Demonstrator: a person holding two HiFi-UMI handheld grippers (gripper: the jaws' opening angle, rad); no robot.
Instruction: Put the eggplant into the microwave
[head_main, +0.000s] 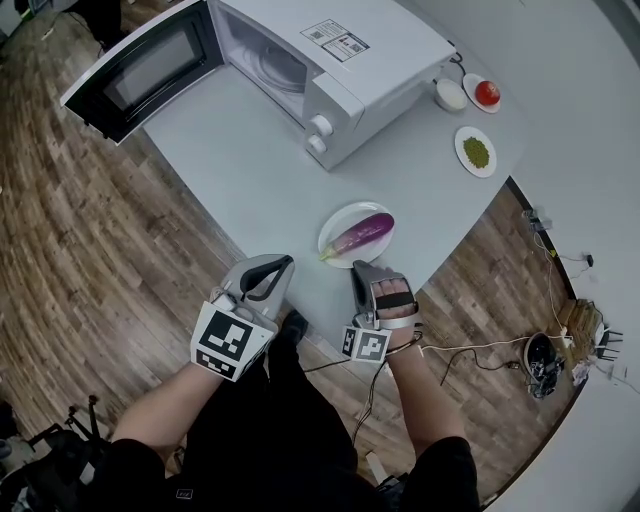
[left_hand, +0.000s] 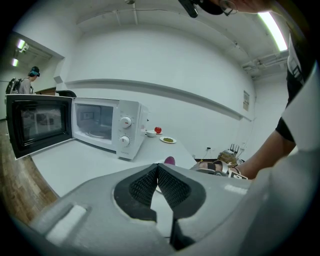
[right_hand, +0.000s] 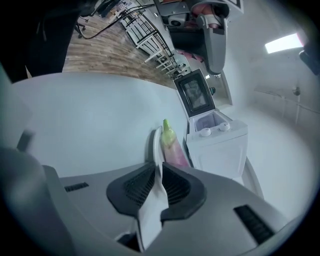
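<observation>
A purple eggplant (head_main: 362, 233) with a green stem lies on a white plate (head_main: 335, 222) near the table's front edge. My right gripper (head_main: 360, 267) is at the plate's near rim. In the right gripper view the plate (right_hand: 155, 142) runs edge-on between the jaws, which are shut on it, with the eggplant (right_hand: 173, 148) just beyond. My left gripper (head_main: 283, 265) hovers left of the plate, shut and holding nothing, its pads (left_hand: 145, 182) touching. The white microwave (head_main: 330, 60) stands at the back with its door (head_main: 140, 70) swung wide open to the left.
Right of the microwave sit a small white bowl (head_main: 451, 94), a tomato on a saucer (head_main: 487, 92) and a plate of green food (head_main: 476, 152). Cables and gear (head_main: 545, 360) lie on the wooden floor at the right. A person (left_hand: 25, 84) stands far off.
</observation>
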